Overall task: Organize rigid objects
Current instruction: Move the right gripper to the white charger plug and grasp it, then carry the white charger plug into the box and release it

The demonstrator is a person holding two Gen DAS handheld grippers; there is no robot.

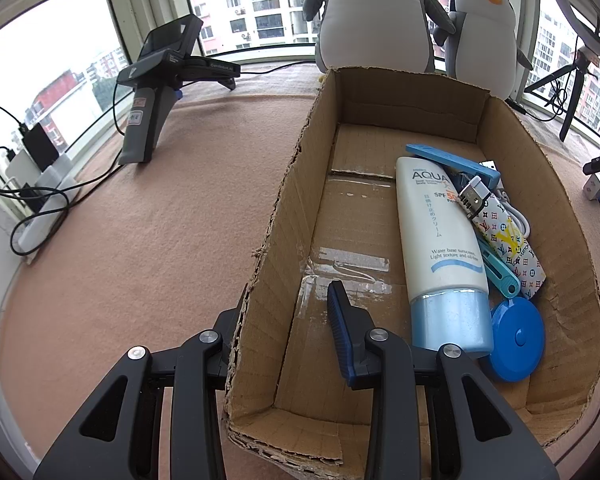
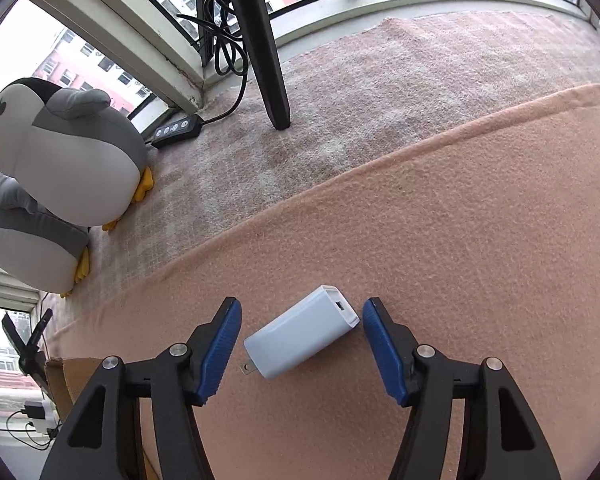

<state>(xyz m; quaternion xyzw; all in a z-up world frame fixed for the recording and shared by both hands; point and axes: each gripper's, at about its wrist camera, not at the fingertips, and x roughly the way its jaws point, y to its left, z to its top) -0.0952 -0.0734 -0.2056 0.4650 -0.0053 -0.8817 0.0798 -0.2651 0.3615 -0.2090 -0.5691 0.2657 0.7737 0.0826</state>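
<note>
A cardboard box [image 1: 284, 216] stands on the pink blanket. It holds a white sunscreen tube [image 1: 436, 240], a patterned lighter [image 1: 504, 236], a blue round tape measure [image 1: 518, 338], a blue flat piece [image 1: 456, 162] and a teal clip [image 1: 500, 274]. My left gripper [image 1: 284, 312] straddles the box's left wall, one finger inside and one outside, jaws apart. My right gripper [image 2: 300, 338] is open around a white USB charger [image 2: 302, 332] lying on the blanket, pads clear of it on both sides.
Two plush penguins [image 1: 380, 20] sit behind the box; they also show in the right wrist view [image 2: 64, 152]. A black handheld device [image 1: 160, 80] stands at the left with cables and a power strip [image 1: 40, 200]. A tripod leg [image 2: 266, 60] and a cable remote [image 2: 176, 128] lie beyond the blanket edge.
</note>
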